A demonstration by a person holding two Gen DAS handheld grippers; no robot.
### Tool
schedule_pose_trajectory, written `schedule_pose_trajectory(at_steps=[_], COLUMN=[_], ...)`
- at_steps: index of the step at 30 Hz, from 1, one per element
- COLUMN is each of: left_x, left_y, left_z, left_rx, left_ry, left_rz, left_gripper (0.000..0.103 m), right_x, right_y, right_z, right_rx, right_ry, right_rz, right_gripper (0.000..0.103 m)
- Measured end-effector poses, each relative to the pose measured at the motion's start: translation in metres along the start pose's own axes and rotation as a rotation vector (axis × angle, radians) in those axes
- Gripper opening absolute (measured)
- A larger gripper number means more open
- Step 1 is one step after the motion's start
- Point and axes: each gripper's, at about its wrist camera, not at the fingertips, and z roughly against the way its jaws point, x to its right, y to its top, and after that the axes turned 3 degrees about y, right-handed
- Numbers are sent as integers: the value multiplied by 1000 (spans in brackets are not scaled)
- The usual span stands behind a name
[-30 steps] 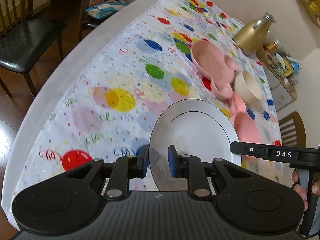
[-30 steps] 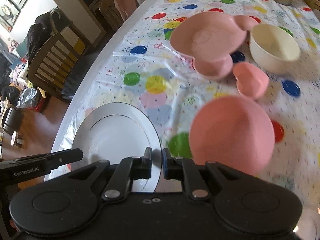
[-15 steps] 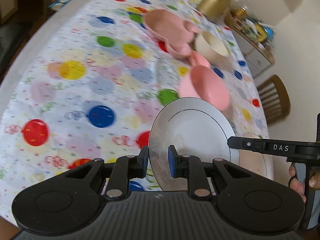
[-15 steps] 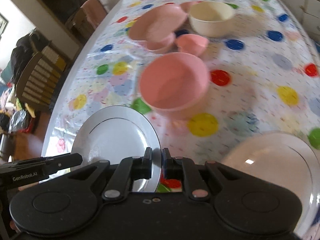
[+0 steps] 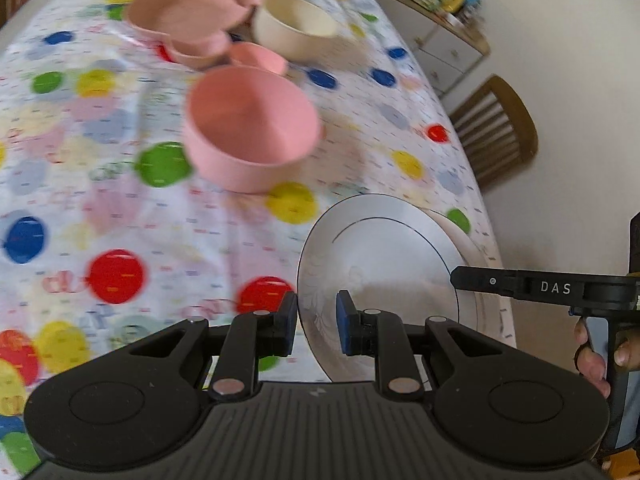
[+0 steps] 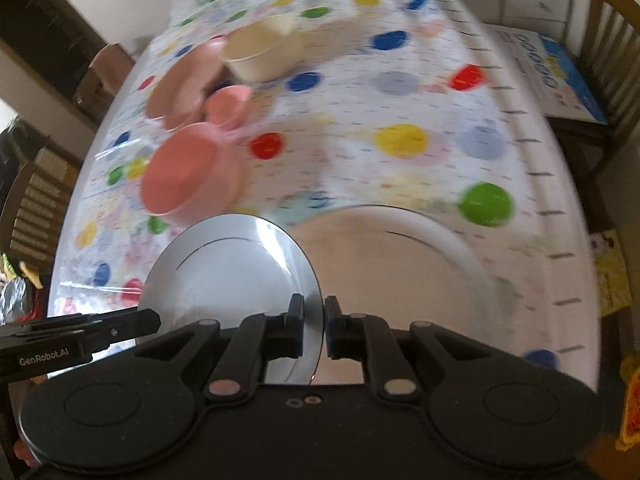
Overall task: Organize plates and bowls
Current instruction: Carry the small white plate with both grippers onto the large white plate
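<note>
Item: white plate (image 5: 380,264), held off the balloon-print tablecloth (image 5: 100,200) by both your tongs; left gripper (image 5: 317,322) and right gripper (image 6: 313,328) each pinch opposite rims. Beneath it: a second plate (image 6: 452,248). Nearby: pink bowl (image 5: 252,128), cream bowl (image 5: 296,26).

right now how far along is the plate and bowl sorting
Done: nothing stacked yet. In hand: the left gripper and right gripper both clamp one white plate, partly over a second plate. Left: pink bowl, cream bowl, small pink dishes sit loose.
</note>
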Motion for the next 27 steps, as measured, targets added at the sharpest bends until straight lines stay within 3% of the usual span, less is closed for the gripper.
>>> schedule_pose_trajectory(at_steps=[10, 27], left_x=[49, 55], left_y=[2, -3], left_z=[-32, -59], left_rx=[-59, -126], left_ry=[-9, 20], left_rz=[-54, -51], left_gripper=[20, 20], right_x=[64, 89], right_y=[-8, -15], right_z=[16, 2], right_rx=[-5, -42], right_ry=[0, 7], right_rz=[-72, -105], right_gripper=[9, 9])
